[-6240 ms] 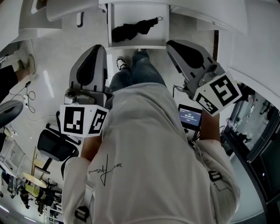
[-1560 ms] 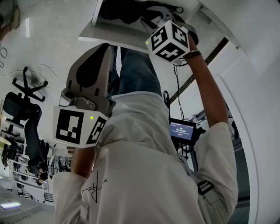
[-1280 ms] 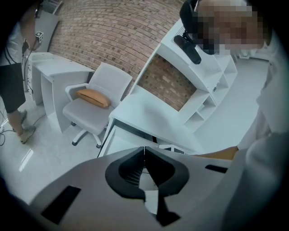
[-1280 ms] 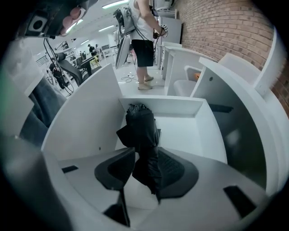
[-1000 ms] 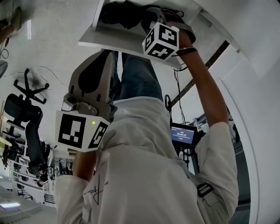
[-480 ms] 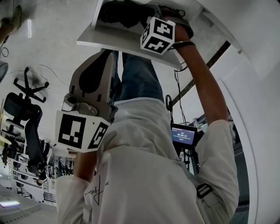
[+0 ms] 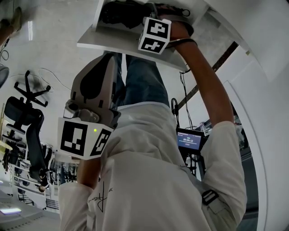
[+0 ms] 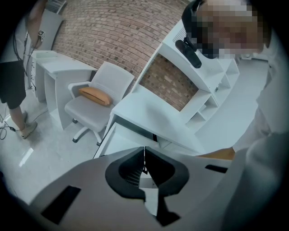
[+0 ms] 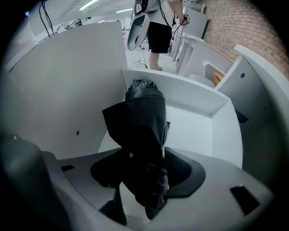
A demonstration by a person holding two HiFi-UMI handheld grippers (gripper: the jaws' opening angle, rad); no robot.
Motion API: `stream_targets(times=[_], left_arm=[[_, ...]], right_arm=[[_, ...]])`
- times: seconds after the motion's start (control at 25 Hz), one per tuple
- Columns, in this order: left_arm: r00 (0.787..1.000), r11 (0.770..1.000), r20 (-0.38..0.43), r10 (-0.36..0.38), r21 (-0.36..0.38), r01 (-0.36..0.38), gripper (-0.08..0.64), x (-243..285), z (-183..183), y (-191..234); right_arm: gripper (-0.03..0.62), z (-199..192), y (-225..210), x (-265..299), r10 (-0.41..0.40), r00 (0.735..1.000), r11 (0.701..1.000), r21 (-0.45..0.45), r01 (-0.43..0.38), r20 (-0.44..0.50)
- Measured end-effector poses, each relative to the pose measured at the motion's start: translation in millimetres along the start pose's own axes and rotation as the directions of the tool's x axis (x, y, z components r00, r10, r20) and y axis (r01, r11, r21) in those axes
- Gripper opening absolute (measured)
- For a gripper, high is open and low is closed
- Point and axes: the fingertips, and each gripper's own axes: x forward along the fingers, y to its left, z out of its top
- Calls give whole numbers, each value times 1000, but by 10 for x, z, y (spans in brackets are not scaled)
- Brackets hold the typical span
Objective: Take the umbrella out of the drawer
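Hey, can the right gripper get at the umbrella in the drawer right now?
Probably yes. The right gripper is down inside the open drawer. Its jaws have just been opening, and the black umbrella sits between them with nothing in the way.

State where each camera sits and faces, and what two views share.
Head view: on the person's head, facing steeply down; shows torso, right arm, left hand-held gripper and right hand-held gripper.
Left gripper view: on that gripper, facing a white desk and chair; shut jaws, a sleeve.
Right gripper view: on that gripper, facing down into the drawer; jaws have just been opening, umbrella between them.
Shared: head and right gripper views show the umbrella.
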Motion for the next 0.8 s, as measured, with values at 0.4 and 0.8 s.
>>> stream_targets(times=[0.4, 0.8], left_arm=[[1000, 1000, -4, 12, -13, -12, 17, 6, -26, 43], [1000, 1000, 8, 10, -25, -9, 17, -17, 36, 118]], right_arm=[[239, 2, 4, 144, -1, 1000, 999, -48, 0, -30], [245, 36, -3, 272, 17, 997, 997, -74, -23, -71]])
